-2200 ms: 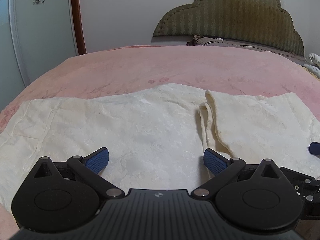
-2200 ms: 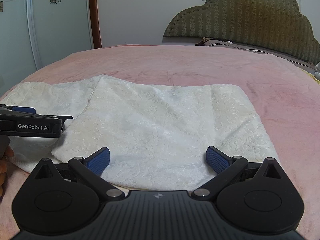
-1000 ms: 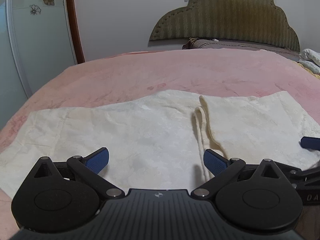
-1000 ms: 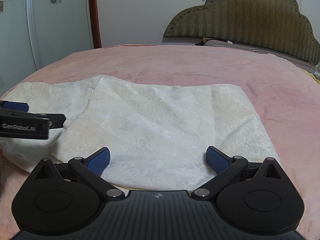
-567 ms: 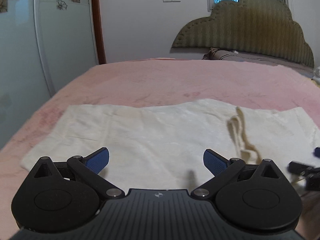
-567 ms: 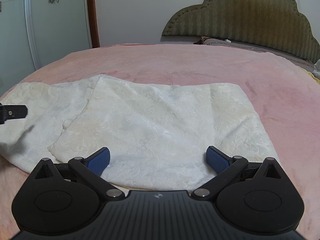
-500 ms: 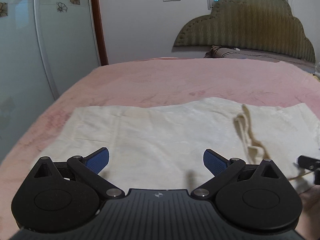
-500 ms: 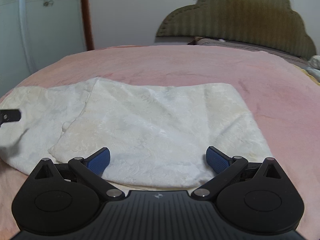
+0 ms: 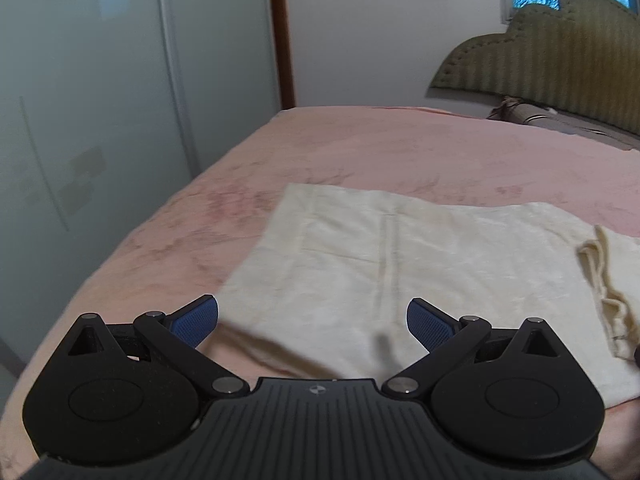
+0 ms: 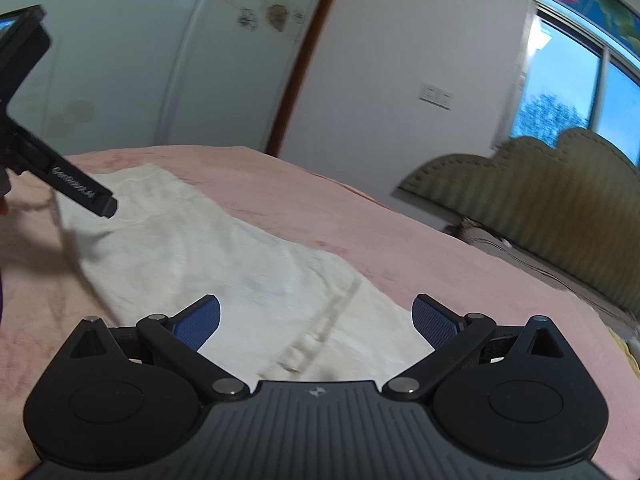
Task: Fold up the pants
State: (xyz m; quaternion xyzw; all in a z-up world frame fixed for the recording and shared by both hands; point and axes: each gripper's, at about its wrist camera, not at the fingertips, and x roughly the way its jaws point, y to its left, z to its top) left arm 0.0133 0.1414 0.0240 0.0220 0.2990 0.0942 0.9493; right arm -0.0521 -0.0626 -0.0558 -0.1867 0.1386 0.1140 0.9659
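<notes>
On the pink bed point(image 9: 400, 148) we see cream pants point(image 9: 400, 264) lying flat — left gripper point(image 9: 313, 322) and right gripper point(image 10: 316, 322) over them, both jaws spread, empty.

A home bedroom: a bed with a pink bedspread point(image 9: 400, 152) fills the room, a padded olive headboard point(image 9: 560, 52) at its far end, frosted flowered wardrobe doors point(image 9: 120, 100) beside it.
</notes>
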